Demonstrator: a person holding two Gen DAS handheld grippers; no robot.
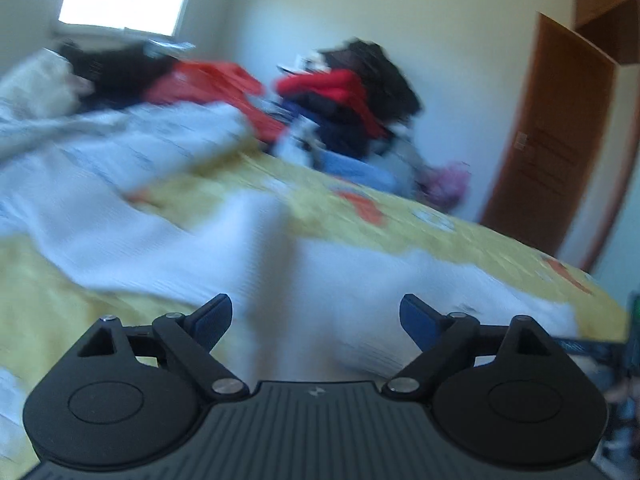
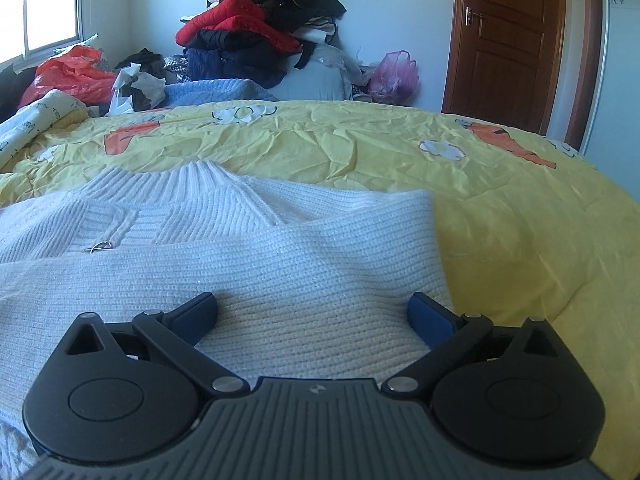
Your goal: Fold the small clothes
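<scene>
A white ribbed knit sweater [image 2: 248, 248] lies spread on the yellow bedspread [image 2: 520, 208], its collar toward the far side and one part folded across the front. My right gripper [image 2: 314, 314] hovers low over the folded part, open, with only knit below the blue pads and nothing pinched. The left wrist view is blurred: the same white sweater [image 1: 160, 224] lies ahead on the yellow bedspread [image 1: 460, 236]. My left gripper [image 1: 316, 318] is open above it, nothing between the pads.
A tall heap of dark and red jackets [image 2: 256, 36] stands at the far wall. A red plastic bag [image 2: 76, 74], a pink bag [image 2: 394, 74] and a rumpled printed quilt [image 2: 28, 124] lie along the back and left. A brown door [image 2: 508, 40] is at right.
</scene>
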